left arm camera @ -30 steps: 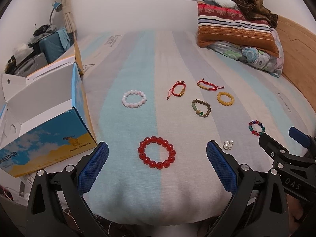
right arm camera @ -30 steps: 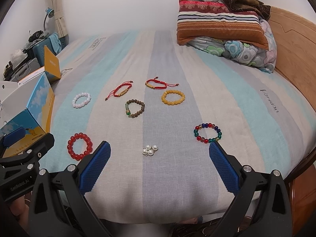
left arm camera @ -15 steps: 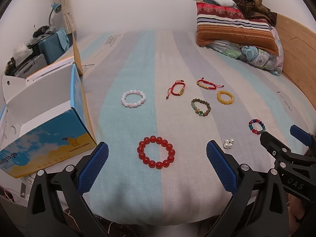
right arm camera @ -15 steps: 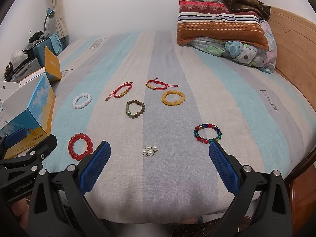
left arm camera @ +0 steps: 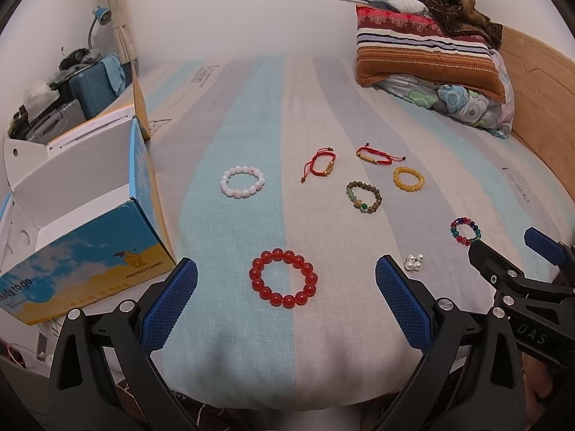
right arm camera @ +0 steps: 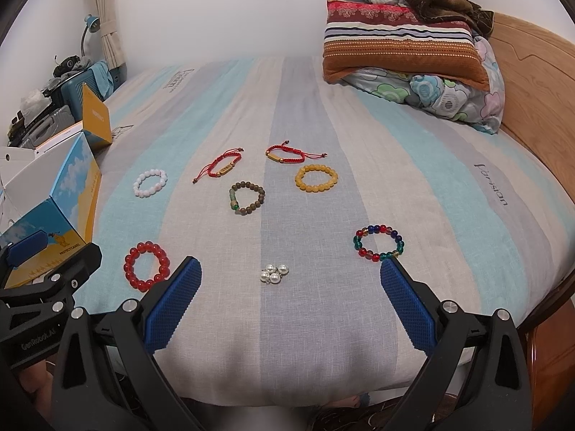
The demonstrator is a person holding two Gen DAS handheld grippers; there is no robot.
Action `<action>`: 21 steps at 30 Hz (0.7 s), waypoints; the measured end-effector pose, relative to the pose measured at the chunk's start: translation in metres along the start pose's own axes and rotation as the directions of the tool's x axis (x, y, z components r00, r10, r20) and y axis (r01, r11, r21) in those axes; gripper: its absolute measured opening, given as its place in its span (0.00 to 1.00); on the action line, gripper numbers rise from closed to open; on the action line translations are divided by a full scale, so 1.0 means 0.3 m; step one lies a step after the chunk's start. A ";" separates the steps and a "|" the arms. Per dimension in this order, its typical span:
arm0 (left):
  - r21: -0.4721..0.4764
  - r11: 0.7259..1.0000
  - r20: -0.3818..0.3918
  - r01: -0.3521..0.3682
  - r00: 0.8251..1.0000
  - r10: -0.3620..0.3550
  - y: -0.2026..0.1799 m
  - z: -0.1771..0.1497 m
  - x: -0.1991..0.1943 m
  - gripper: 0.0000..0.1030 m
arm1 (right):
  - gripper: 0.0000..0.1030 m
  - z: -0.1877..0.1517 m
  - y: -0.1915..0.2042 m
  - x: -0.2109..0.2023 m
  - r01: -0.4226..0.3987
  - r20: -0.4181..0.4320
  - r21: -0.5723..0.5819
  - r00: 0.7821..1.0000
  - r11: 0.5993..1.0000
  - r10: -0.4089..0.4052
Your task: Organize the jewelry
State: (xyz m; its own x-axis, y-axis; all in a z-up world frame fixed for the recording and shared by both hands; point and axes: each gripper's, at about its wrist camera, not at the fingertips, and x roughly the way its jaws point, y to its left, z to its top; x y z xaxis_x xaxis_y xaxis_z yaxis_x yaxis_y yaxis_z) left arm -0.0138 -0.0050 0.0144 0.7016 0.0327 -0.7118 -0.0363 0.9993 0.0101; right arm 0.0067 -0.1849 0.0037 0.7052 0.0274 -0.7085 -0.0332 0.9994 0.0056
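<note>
The left claw (left arm camera: 285,298) stands wide open with nothing between its blue ridged fingers (left arm camera: 169,305), hovering over the near edge of the striped bed (left arm camera: 251,115); the right claw (right arm camera: 289,300) is spread just as wide and likewise holds nothing, hanging over the same near edge further toward the right side; each claw shows at the rim of the other's view.

Seven bracelets lie on the bed, all apart from one another; one red round-bead bracelet (left arm camera: 284,277) lies closest to the near edge, just ahead of the left claw; one pale pink-white bead bracelet (left arm camera: 242,181) lies further in, toward the left side; two red cord bracelets with gold bar charms lie side by side near the middle of the bed, the left one (left arm camera: 320,166) and the right one (left arm camera: 377,156); one yellow bead bracelet (left arm camera: 408,178) sits just beside the right cord one; one brown wooden bead bracelet with green beads (left arm camera: 363,197) lies just nearer than those; one multicoloured glass-bead bracelet (right arm camera: 379,243) lies toward the right side, just ahead of the right claw's right finger.

One small cluster of four silver-white pearl beads (right arm camera: 274,273) rests near the front edge, between the right claw's fingers in its view.

One open blue and yellow cardboard box (left arm camera: 90,237) stands at the bed's left edge; two pillows are stacked at the far right corner, a striped one (right arm camera: 399,48) atop a floral one (right arm camera: 449,100).
</note>
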 end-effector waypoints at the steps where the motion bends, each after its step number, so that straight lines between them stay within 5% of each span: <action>1: -0.001 1.000 0.001 0.000 1.000 0.000 0.000 0.000 -0.001 0.95 | 0.93 0.000 0.000 0.000 0.001 0.001 0.000 1.000 1.000 -0.001; 21: 0.006 1.000 0.004 0.018 1.000 -0.018 -0.007 -0.001 -0.019 0.95 | 0.93 0.002 0.009 -0.009 0.006 0.015 -0.007 1.000 1.000 -0.006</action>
State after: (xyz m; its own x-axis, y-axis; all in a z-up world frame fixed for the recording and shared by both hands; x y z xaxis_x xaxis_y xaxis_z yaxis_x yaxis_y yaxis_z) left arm -0.0179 -0.0074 0.0183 0.7047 0.0147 -0.7093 -0.0192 0.9998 0.0016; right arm 0.0053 -0.1823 0.0060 0.7157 0.0221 -0.6981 -0.0339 0.9994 -0.0031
